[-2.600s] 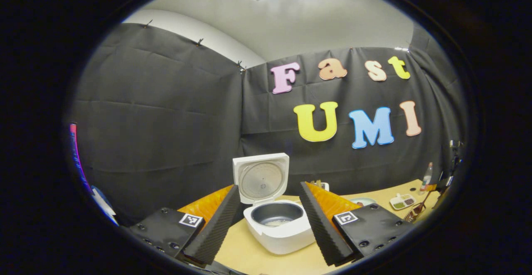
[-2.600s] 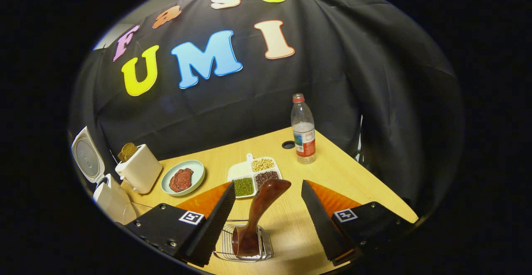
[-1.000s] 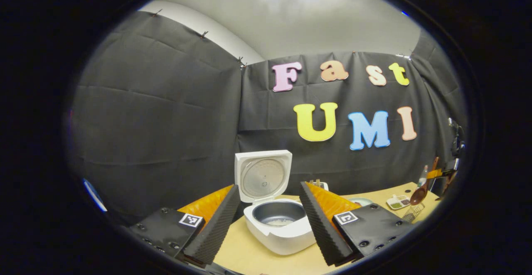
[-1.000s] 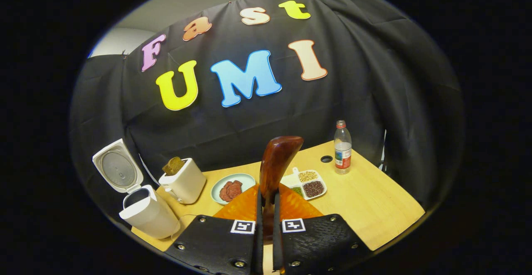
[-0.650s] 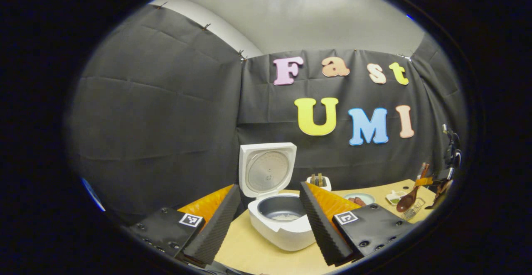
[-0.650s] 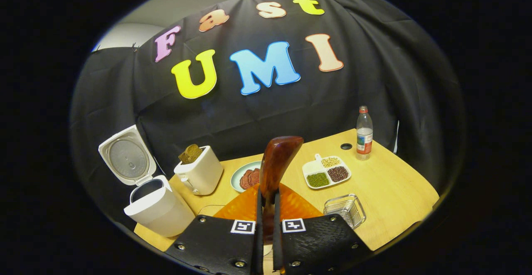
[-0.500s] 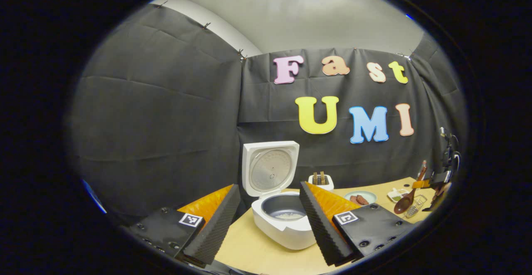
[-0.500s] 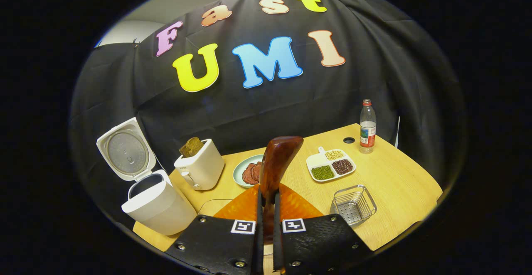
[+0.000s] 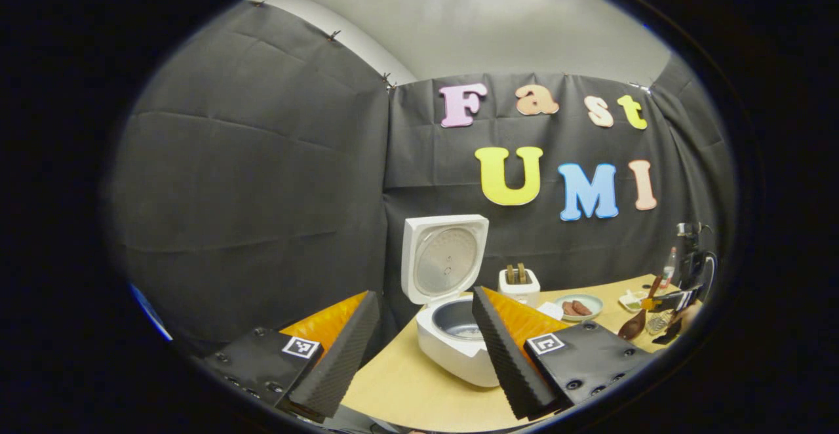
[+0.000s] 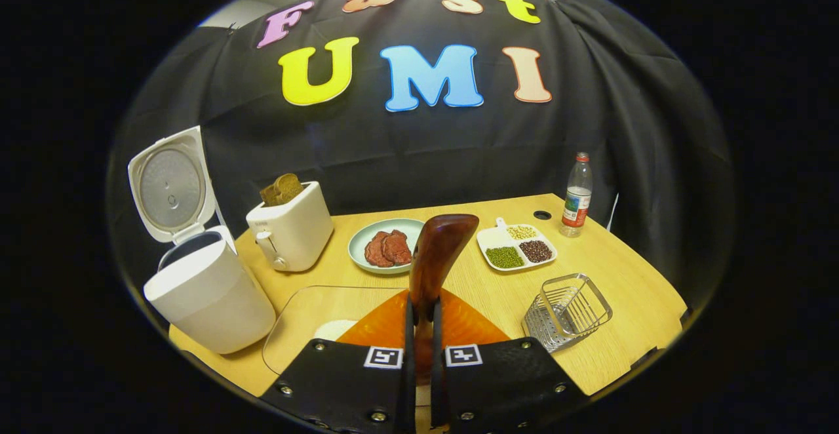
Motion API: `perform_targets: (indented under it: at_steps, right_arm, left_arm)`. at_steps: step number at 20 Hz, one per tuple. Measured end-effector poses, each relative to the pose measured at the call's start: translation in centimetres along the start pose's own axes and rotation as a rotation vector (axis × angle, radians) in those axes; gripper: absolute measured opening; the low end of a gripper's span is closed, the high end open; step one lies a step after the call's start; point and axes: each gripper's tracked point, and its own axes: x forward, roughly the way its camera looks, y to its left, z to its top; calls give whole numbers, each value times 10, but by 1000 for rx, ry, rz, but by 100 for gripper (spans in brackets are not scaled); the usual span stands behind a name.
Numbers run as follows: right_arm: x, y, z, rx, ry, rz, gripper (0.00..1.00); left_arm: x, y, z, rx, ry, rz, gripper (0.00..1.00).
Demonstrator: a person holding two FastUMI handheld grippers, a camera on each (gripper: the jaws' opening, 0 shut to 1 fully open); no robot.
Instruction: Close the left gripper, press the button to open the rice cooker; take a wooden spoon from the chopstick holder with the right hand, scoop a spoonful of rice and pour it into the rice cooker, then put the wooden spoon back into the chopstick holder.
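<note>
White rice cooker, reddish-brown wooden spoon, pale-green plate, cream toaster

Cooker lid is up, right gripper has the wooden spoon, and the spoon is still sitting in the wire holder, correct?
Not quite: the right gripper view shows the wire holder empty, with the wooden spoon lifted clear in the right gripper. The rice cooker lid is up.

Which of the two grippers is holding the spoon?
The right gripper: it is shut on the spoon, whose handle sticks up between its fingers. The left gripper is open and holds nothing.
</note>
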Motion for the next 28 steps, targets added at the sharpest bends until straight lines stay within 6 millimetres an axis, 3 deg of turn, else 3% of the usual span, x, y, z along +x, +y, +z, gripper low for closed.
perform_targets:
  at_steps: [4,7,10,13,14,22,28]
  right_arm:
    - [6,13,-6,-32,3,-6,10]
    - [3,37,-17,-17,33,37,10]
    - [-5,61,-27,25,63,99,10]
    - [-8,68,-28,119,88,130,10]
    - [-7,68,-29,188,105,142,10]
    - [-2,29,-38,805,253,192,10]
    - [-12,13,-17,898,219,227,10]
  left_arm:
    - [-2,8,-1,0,4,6,100]
    - [-3,9,-1,-6,4,8,99]
    - [-5,11,-3,-11,6,11,99]
    - [-7,12,-1,-9,6,15,95]
    - [-8,15,-3,-12,8,17,99]
    - [-6,25,-2,-20,10,44,99]
    - [-8,25,-4,-20,6,53,100]
